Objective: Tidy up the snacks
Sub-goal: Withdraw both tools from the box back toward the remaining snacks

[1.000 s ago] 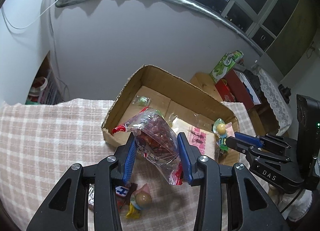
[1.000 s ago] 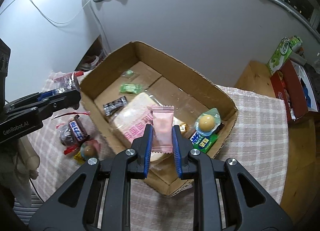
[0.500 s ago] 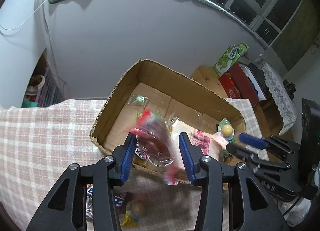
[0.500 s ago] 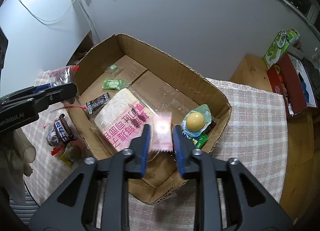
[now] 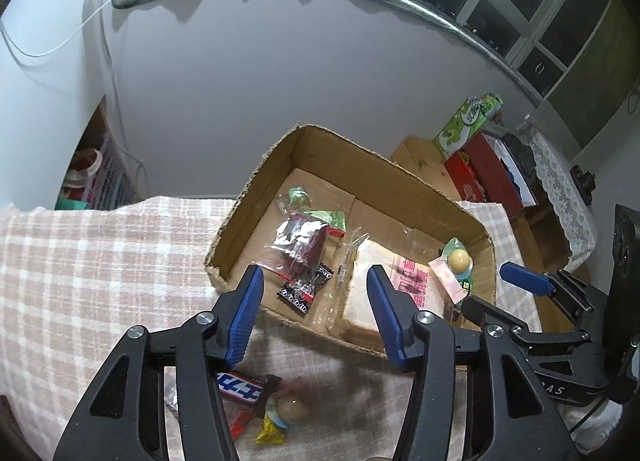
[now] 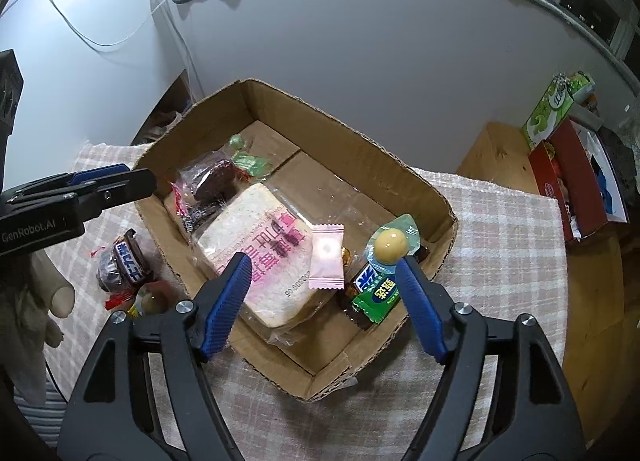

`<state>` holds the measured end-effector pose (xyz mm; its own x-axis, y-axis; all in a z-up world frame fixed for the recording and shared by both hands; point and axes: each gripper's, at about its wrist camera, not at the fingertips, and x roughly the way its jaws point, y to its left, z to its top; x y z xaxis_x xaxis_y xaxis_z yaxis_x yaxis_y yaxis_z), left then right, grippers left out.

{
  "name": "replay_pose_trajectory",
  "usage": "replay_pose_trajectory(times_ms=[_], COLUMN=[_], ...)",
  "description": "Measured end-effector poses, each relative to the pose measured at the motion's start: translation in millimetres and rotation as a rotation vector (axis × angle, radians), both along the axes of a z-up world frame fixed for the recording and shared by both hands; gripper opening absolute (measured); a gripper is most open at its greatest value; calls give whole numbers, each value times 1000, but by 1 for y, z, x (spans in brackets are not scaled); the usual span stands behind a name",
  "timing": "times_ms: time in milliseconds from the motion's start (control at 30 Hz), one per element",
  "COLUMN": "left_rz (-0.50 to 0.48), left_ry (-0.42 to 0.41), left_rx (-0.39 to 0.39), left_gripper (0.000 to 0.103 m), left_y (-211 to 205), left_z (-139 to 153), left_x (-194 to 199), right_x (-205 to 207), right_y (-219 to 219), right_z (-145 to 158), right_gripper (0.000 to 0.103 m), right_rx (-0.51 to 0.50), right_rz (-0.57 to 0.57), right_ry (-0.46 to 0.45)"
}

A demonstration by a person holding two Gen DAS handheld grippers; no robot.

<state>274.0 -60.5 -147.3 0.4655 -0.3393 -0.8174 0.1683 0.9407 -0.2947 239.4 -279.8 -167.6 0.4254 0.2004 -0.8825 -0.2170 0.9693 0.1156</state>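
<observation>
A cardboard box sits on the checked cloth. In it lie a clear bag of dark red snacks, a wrapped bread slice, a pink candy, a yellow ball sweet and green packets. My left gripper is open and empty above the box's near wall. My right gripper is open and empty over the bread and pink candy.
A blue-labelled chocolate bar and a round wrapped sweet lie on the cloth outside the box. A wooden stand with a red box and a green carton is at the right.
Both grippers opened. The bag of red snacks dropped from the left gripper into the box; the pink candy dropped from the right gripper onto the bread.
</observation>
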Motion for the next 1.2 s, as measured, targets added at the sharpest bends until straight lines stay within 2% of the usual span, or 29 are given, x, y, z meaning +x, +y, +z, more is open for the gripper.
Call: replay_pose_trajectory(times_ms=[300, 467, 600, 867, 1200], left_rz=[55, 105, 150, 218, 258], left_ry=[-24, -37, -36, 14, 80], left_rx=[-25, -31, -30, -31, -86], left_gripper=[53, 53, 53, 53, 52], left_y=[32, 59, 84, 116, 118], left_z=[14, 21, 21, 5, -22], left_x=[-16, -33, -52, -84, -103], right_x=[-12, -23, -31, -47, -64], right_y=[-3, 3, 13, 35, 59], right_z=[11, 19, 24, 30, 15], right_gripper=[77, 77, 77, 77, 77], right_rx=[63, 64, 66, 82, 109], right_rz=[-19, 10, 36, 96, 156], right_ry=[-40, -78, -76, -56, 7])
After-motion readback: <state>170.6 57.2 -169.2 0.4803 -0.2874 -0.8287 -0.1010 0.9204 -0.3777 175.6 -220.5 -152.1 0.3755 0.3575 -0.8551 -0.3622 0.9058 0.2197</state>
